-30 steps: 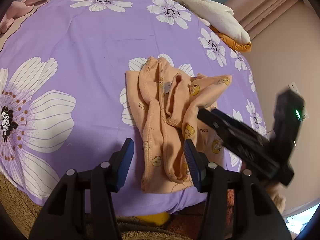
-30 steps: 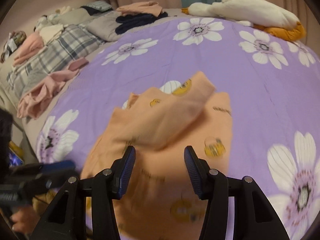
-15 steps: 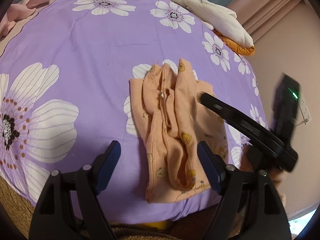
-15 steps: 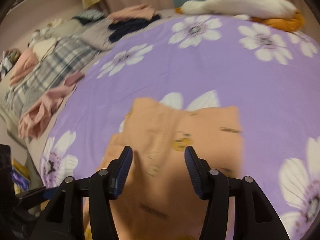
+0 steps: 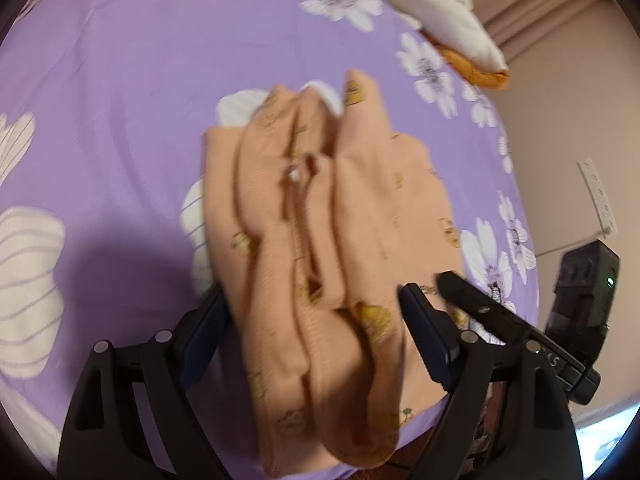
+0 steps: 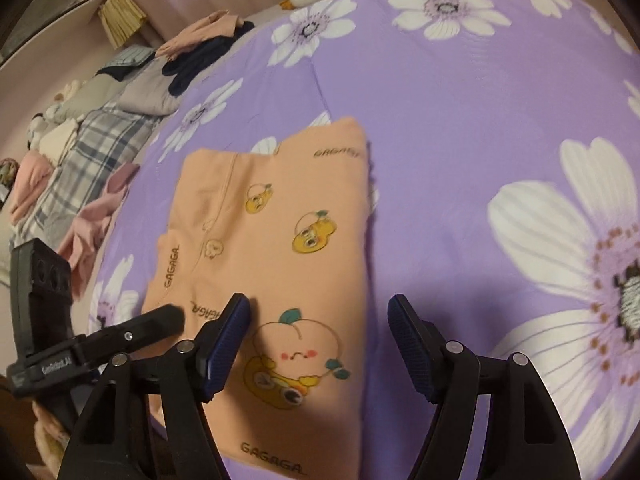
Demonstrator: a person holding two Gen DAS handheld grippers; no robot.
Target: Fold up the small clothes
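A small peach garment (image 5: 332, 240) with cartoon fruit prints lies folded on the purple flowered bedspread (image 5: 120, 80). In the left wrist view my left gripper (image 5: 320, 336) is open, its fingers straddling the garment's near bunched end. In the right wrist view the garment (image 6: 280, 232) lies flat with a smooth panel on top. My right gripper (image 6: 320, 344) is open just above its near right edge, holding nothing. The left gripper's finger (image 6: 148, 324) shows at the garment's left edge. The right gripper's finger (image 5: 480, 304) shows in the left wrist view.
A white and orange plush toy (image 5: 440, 16) lies at the bed's far edge. Piles of clothes and a plaid blanket (image 6: 92, 140) lie at the left in the right wrist view. The bed edge runs close under both grippers. A wall with a power strip (image 5: 598, 196) stands on the right.
The raised flap of the garment has been laid down flat. My left gripper has opened wider and moved forward over the garment's near end. My right gripper has moved down toward it.
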